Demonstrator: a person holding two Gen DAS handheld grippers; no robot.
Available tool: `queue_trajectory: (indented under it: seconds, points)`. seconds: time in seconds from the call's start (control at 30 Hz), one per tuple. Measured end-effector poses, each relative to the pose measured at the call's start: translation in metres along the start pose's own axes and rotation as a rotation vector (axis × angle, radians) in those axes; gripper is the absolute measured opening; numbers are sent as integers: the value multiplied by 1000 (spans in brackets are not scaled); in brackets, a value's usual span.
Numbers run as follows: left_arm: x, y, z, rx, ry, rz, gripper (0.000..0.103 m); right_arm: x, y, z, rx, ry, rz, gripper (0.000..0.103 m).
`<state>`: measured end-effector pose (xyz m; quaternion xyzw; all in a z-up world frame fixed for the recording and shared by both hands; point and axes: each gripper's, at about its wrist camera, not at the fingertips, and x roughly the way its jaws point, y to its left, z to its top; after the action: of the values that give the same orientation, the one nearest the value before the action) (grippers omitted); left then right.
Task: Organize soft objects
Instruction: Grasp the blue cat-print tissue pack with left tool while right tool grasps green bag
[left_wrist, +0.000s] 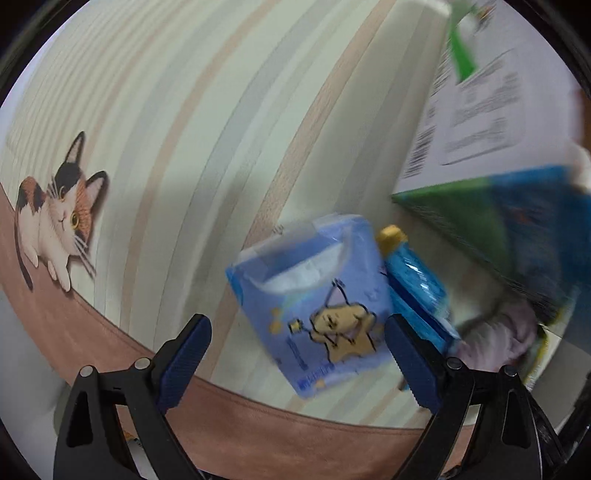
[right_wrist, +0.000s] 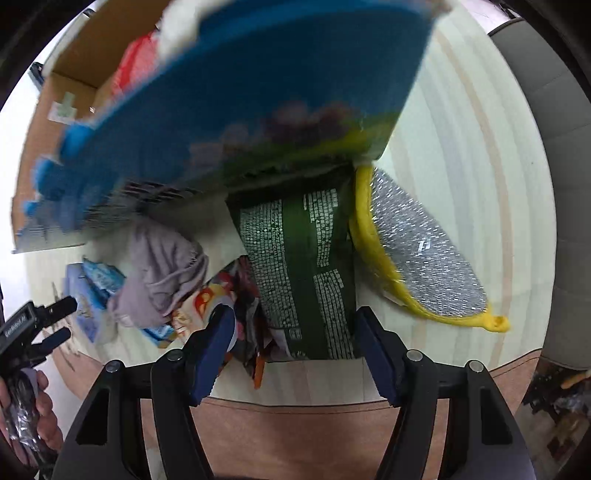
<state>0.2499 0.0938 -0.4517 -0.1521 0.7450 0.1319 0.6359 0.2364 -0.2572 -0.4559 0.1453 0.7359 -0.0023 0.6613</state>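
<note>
Left tongs (left_wrist: 298, 354) straddle blue cartoon-star tissue pack (left_wrist: 314, 306).

Both views are evenly and softly lit from above, fairly bright, with no hard glare. The striped table mat (left_wrist: 177, 122) stays pale and readable, though its stripes bow strongly toward the round black fisheye border. Motion blur smears the blue tissue pack (left_wrist: 317, 310) and the printed box (left_wrist: 476, 122) above and right of it. In the right wrist view the blue box (right_wrist: 236, 92) is heavily blurred and casts a soft shadow beneath; the silver scrubber (right_wrist: 424, 251) sparkles faintly.
</note>
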Motion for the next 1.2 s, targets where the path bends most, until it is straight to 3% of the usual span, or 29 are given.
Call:
queue_trajectory:
  seconds: [0.1, 0.23, 0.33, 0.47, 0.57, 0.67, 0.73, 0.83, 0.9, 1.03, 1.2]
  points:
    - [13, -1, 4, -3, 18, 5, 96, 7, 1, 1, 0, 9, -30, 70]
    - [17, 0, 4, -17, 23, -24, 96, 17, -8, 6, 55, 21, 13, 69]
    - [16, 3, -1, -4, 28, -37, 96, 17, -9, 2, 50, 25, 43, 56]
    - [-6, 23, -13, -65, 0, -143, 96, 17, -12, -14, 34, 54, 64, 54]
    - [-6, 30, -16, -154, 29, -244, 96, 16, -14, -23, 32, 47, 72, 55]
    - [11, 21, -6, -153, 52, -206, 96, 17, -19, -25, 65, 44, 93, 55]
    - [26, 5, 1, -114, 95, -120, 96, 16, -25, -21, 75, 48, 100, 55]
    - [34, 6, -4, -110, 87, -77, 96, 12, -29, -19, 68, 57, 101, 54]
    - [37, 10, -10, -85, 78, -67, 89, 12, -28, -16, 67, 60, 94, 52]
    - [36, 22, -25, 23, 34, 3, 63, 11, -31, -26, 60, 81, 103, 42]
    - [38, 16, -37, 71, 17, 13, 62, 10, -36, -41, 40, 105, 91, 43]
